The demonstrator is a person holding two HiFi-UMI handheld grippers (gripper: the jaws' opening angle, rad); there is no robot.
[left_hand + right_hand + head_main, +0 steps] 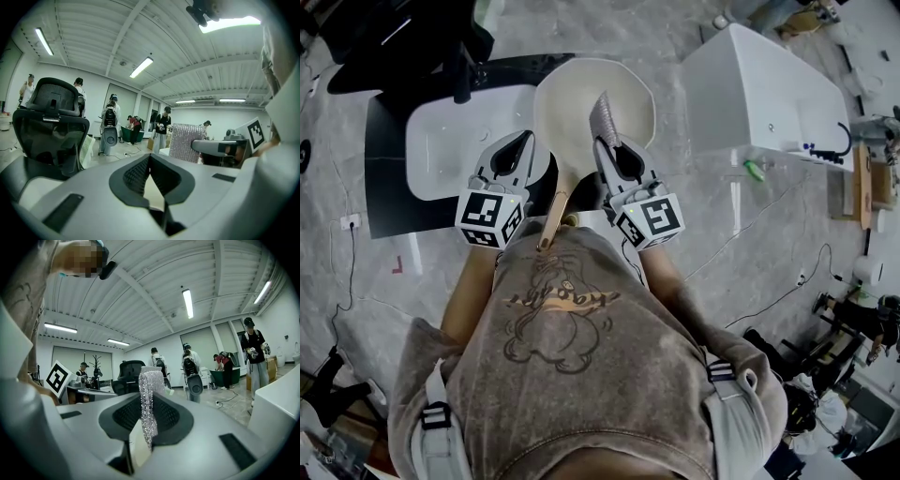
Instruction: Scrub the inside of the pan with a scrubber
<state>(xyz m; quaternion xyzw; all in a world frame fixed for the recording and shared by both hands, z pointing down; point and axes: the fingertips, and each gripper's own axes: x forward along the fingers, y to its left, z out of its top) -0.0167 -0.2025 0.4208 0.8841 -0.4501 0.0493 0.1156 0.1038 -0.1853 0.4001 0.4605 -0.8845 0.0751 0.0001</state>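
A cream pan (581,103) with a wooden handle (554,217) lies below and between my two grippers, its handle pointing back at the person's body. My right gripper (606,145) is shut on a silver mesh scrubber (602,117), which stands up over the pan's bowl. In the right gripper view the scrubber (150,394) is pinched edge-on between the dark pads (171,416). My left gripper (525,141) hovers by the pan's left rim, shut, with nothing seen between its pads (133,176). From the left gripper view the scrubber (186,141) shows off to the right.
A white table (441,155) on a dark mat sits left of the pan. A black office chair (412,52) stands beyond it. At the right is a large white unit (764,94). Cables run over the grey floor (769,281). Several people stand at the room's far side (251,352).
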